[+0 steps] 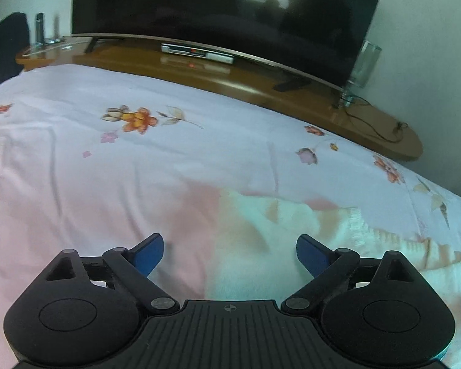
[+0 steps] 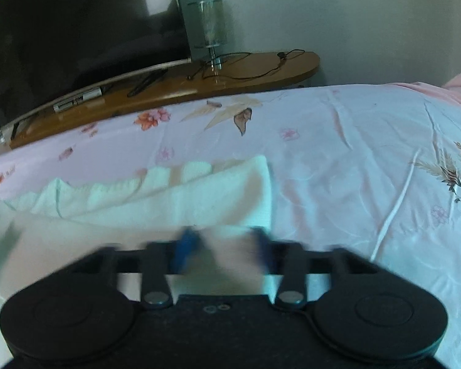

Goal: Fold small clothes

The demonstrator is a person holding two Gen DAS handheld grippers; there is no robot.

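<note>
Because so soft and light, best pinched at an edge: white cloth (image 2: 175, 196) on bed (image 1: 107, 169). Left gripper (image 1: 230, 253) jaws wide apart, empty. Right gripper (image 2: 221, 246) blurry, maybe nipping cloth.

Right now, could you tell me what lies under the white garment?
The white garment lies on the floral bedsheet. Whatever is beneath its folds is covered.

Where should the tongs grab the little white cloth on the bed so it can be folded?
Probably at a corner. The white cloth lies flat on the flowery bedsheet, so only its edges give something to pinch. Its far right corner is clear of everything; come from the right, low along the sheet. The left tongs are open over its other end. The right tongs are too blurred to judge.
</note>
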